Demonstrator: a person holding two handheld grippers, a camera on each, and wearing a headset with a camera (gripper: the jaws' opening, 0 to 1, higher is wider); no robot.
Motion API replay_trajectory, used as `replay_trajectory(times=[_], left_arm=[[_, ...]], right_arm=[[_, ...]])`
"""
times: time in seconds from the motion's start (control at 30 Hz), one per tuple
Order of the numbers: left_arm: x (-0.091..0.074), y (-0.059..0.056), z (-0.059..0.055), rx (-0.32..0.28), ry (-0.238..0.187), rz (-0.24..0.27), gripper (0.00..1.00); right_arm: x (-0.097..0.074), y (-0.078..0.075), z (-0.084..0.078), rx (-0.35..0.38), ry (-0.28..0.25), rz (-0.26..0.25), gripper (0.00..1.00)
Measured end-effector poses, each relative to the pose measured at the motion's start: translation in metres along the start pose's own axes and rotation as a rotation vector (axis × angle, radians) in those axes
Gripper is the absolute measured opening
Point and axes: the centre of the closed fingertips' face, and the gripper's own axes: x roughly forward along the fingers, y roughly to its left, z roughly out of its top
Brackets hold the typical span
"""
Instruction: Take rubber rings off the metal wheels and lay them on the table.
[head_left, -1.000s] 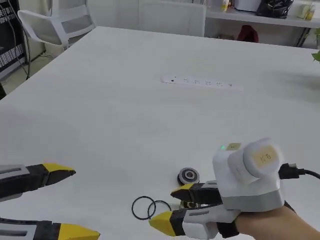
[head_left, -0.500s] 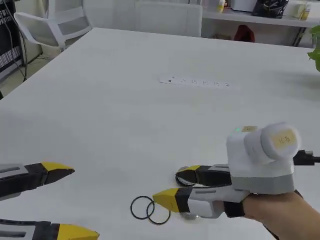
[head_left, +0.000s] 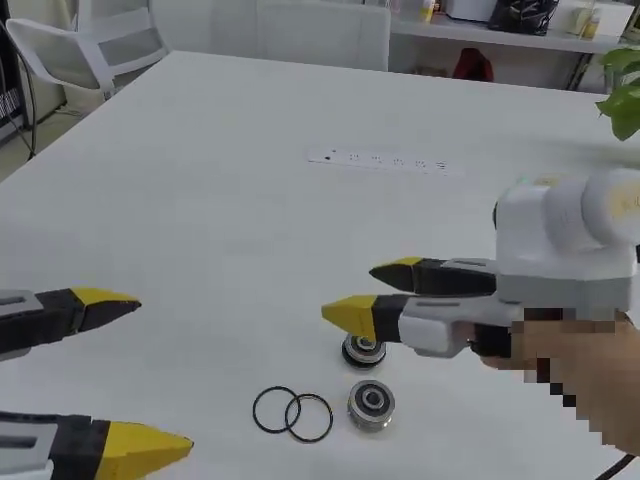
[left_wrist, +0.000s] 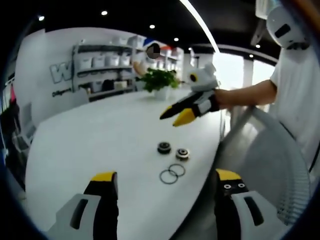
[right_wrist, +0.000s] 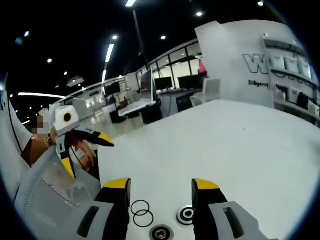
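The white worktop (head_left: 200, 200) runs away from the person toward a white chair (head_left: 90, 45) at its far left corner.

The right claw (head_left: 368, 292) is held by a hand (head_left: 590, 380) at the right of the head view. It hangs above the worktop and points left. Its two yellow-tipped jaws stand apart with nothing between them.

The left claw (head_left: 140, 372) comes in from the lower left edge of the head view. Its jaws are spread wide and are also empty. In its own gripper view, both jaws rise from the bottom with bare worktop between them, and the task's things lie further ahead.

A white power strip (head_left: 385, 160) lies flat near the middle of the worktop, well away from everything else.

One metal wheel (head_left: 363, 352) sits on the worktop just below the tip of the right claw's lower jaw, which partly covers it in the head view. A second metal wheel (head_left: 371, 405) lies just beside it, nearer the person, flat and silver with a dark hub. It cannot be told whether either wheel carries a ring on its rim.

Two thin black rubber rings (head_left: 292, 413) lie flat on the worktop just left of the second metal wheel. They overlap each other and do not touch the wheel or either claw.
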Motion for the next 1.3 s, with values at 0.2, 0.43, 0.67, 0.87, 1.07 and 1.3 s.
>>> replay_trajectory(times=[0.2, 0.43, 0.67, 0.87, 1.07, 1.3], left_arm=[[-0.002, 0.015, 0.022, 0.036, -0.045, 0.013, 0.79], [0.009, 0.030, 0.066, 0.131, -0.089, 0.001, 0.78], [0.035, 0.028, 0.100, 0.267, -0.103, -0.046, 0.76], [0.061, 0.020, 0.129, 0.333, -0.130, -0.110, 0.76], [0.101, 0.015, 0.149, 0.362, -0.157, -0.153, 0.72], [0.141, 0.010, 0.145, 0.350, -0.146, -0.197, 0.67]], right_arm=[[-0.003, -0.028, 0.013, 0.038, -0.065, -0.062, 0.43], [-0.009, -0.057, 0.009, 0.062, -0.074, -0.126, 0.40], [-0.014, -0.066, -0.031, 0.215, -0.069, -0.134, 0.32], [-0.010, -0.068, -0.057, 0.149, 0.040, -0.137, 0.31], [-0.009, -0.062, -0.080, 0.072, 0.150, -0.112, 0.31], [-0.007, -0.062, -0.090, 0.055, 0.187, -0.101, 0.32]])
